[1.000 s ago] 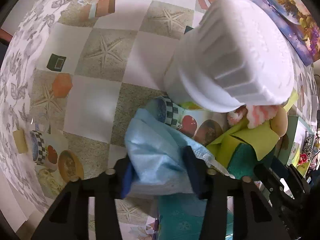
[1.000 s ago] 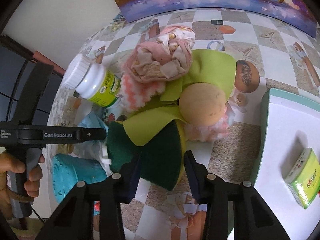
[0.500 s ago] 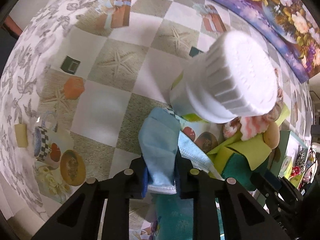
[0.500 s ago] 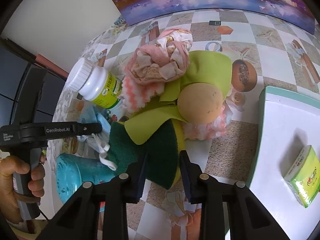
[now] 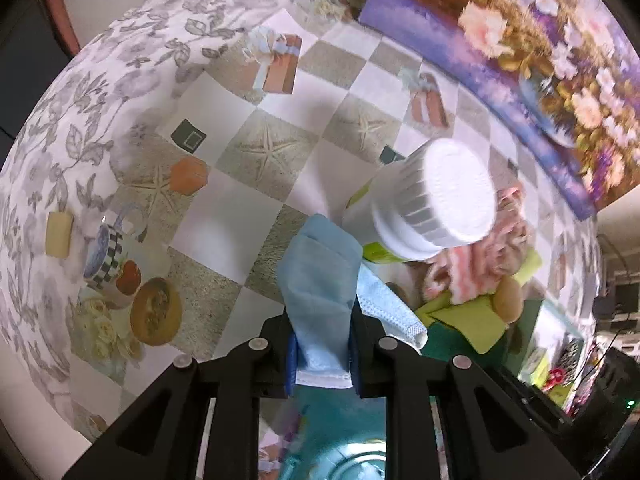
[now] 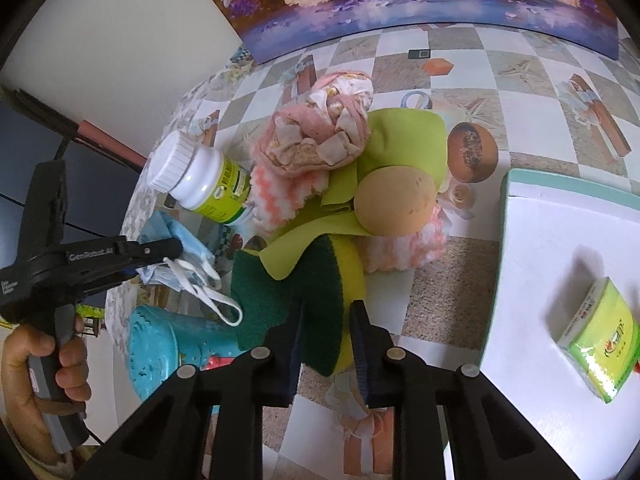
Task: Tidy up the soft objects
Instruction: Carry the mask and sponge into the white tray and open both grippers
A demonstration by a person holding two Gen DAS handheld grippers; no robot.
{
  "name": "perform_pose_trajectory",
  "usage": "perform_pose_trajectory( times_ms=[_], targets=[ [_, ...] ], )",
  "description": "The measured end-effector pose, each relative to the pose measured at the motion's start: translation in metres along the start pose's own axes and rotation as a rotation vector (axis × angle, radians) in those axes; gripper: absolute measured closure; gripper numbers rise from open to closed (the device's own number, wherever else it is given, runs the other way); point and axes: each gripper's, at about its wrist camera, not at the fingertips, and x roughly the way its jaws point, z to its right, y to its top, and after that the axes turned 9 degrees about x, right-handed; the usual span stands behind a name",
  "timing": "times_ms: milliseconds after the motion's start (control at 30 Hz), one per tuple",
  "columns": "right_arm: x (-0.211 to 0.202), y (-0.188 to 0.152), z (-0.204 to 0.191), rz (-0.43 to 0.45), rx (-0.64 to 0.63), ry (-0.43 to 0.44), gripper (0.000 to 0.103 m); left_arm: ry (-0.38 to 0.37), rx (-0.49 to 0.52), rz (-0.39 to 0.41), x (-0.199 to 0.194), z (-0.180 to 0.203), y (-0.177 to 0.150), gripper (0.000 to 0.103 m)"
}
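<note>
Patterned checkered tablecloth (image 6: 448, 288) carries the pile, where the left gripper (image 5: 322, 354) pinches a pale blue pleated face mask (image 5: 320, 280) whose loop could snag, while the right gripper (image 6: 326, 344), its jaws just closing, clamps a green-and-yellow scouring sponge (image 6: 296, 296) pinned under a lime cloth (image 6: 400, 140), so pulling may topple the white-capped bottle (image 6: 196, 176).

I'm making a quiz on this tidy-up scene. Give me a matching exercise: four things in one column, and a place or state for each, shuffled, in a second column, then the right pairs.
Things
1. pale blue face mask
2. green-and-yellow scouring sponge
3. white-capped plastic bottle
4. small green carton

Places or states
A. lying alone on the white tray
B. pinched in the left gripper
C. standing on the table beside the pink cloth bundle
D. between the right gripper's jaws

Pairs: 1-B, 2-D, 3-C, 4-A
</note>
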Motion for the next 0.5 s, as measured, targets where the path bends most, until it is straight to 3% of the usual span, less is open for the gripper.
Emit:
perform_pose_trajectory(
  times_ms=[233,500],
  targets=[
    [-0.016,-0.003,0.005,0.024,0.024,0.033,0.084,0.010,-0.009,0.079,-0.025,0.019,-0.024,0.082],
    [-0.037,-0.003,0.010,0.052,0.031,0.057,0.084,0.046,-0.002,0.174,-0.025,0.056,-0.038,0.082]
  ],
)
